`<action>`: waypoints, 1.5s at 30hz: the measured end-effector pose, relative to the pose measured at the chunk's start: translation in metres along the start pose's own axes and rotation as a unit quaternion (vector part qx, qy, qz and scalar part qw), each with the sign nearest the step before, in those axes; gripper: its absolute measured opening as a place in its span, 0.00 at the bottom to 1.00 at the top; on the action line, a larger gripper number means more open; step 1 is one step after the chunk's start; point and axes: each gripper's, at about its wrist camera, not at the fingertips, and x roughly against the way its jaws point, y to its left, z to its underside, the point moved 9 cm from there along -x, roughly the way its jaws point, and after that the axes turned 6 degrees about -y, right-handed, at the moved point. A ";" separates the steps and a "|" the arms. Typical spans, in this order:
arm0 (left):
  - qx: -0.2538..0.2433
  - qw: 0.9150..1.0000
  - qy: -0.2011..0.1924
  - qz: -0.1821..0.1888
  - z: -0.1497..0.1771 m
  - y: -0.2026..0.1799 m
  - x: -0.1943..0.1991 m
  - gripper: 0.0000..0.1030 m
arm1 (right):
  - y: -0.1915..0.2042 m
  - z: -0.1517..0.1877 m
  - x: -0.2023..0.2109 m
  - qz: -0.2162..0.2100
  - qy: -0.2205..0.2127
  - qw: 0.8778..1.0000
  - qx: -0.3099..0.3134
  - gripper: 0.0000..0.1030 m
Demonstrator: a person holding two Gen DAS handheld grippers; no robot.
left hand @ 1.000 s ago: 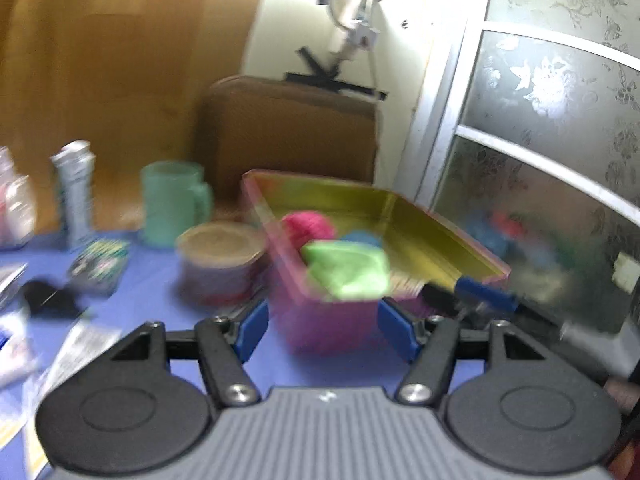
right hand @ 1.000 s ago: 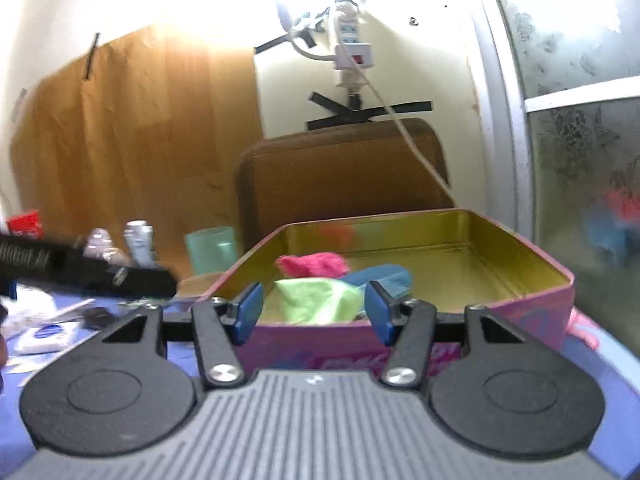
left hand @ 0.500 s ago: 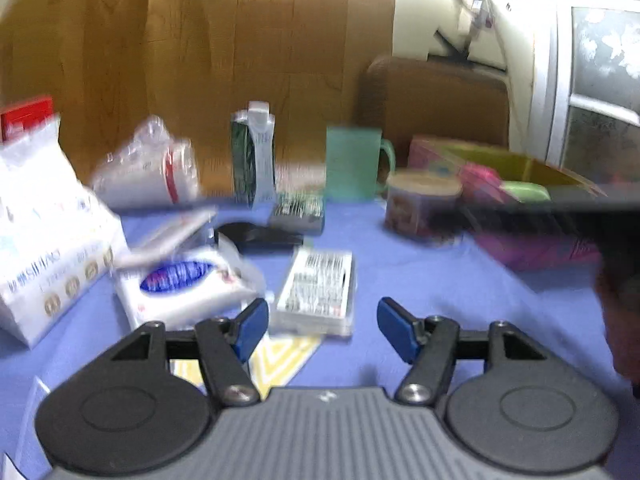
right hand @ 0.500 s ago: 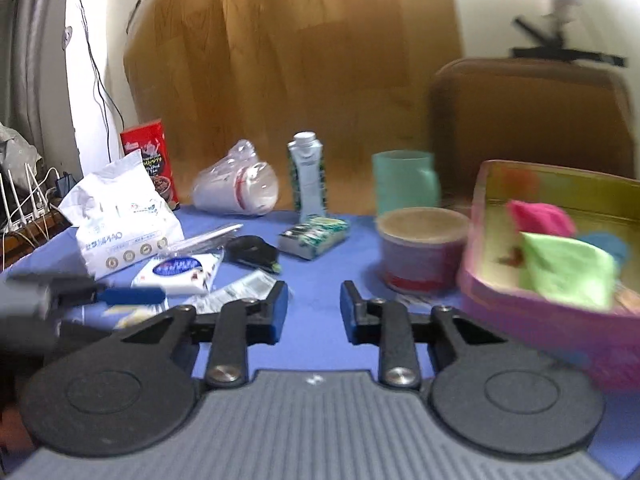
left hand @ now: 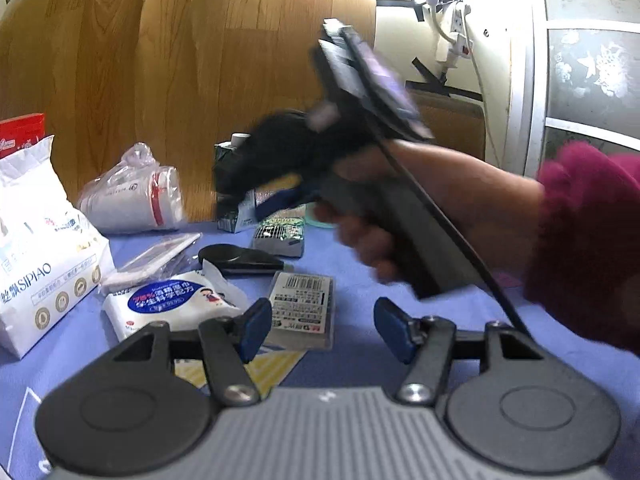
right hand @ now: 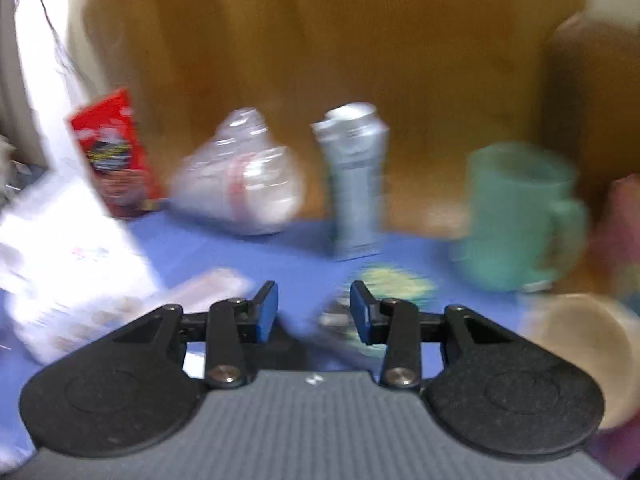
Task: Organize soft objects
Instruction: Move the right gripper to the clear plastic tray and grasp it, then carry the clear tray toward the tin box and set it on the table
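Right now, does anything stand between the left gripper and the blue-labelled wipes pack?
Nothing visible. The wipes pack lies just past the left gripper, whose jaws have just narrowed slightly and hold nothing. The barcoded pack lies beside it; the right hand is farther back.

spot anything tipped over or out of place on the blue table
Yes: a sleeve of stacked paper cups in clear plastic lies on its side near the wooden wall, while the carton and green mug beside it stand upright.
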 end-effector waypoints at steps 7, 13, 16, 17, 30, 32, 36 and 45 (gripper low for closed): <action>0.026 1.000 0.002 0.005 -0.001 0.007 -0.002 0.56 | 0.014 -0.002 -0.062 -0.042 0.113 0.988 -0.091 0.51; 0.042 0.999 0.006 0.012 -0.001 0.011 -0.004 0.57 | 0.020 0.008 -0.070 -0.105 0.141 0.972 -0.159 0.20; 0.038 0.999 0.003 0.013 -0.002 0.009 -0.004 0.57 | 0.030 0.002 -0.047 -0.106 0.123 0.978 -0.132 0.17; 0.038 0.999 0.001 0.015 -0.002 0.009 -0.003 0.58 | 0.029 -0.004 -0.037 -0.109 0.111 0.979 -0.133 0.16; 0.011 0.999 -0.022 0.043 -0.004 -0.004 0.007 0.60 | -0.032 -0.015 0.141 -0.042 -0.019 0.996 -0.079 0.11; 0.011 0.999 -0.020 0.043 -0.004 -0.005 0.006 0.60 | -0.048 0.002 0.168 -0.024 -0.023 0.996 -0.083 0.11; 0.011 0.999 -0.012 0.038 -0.003 -0.004 0.004 0.60 | -0.069 0.040 0.205 -0.002 -0.033 0.993 -0.118 0.11; -0.033 0.999 0.016 0.019 0.003 -0.014 -0.001 0.61 | -0.116 0.131 0.277 0.044 -0.097 0.962 -0.252 0.11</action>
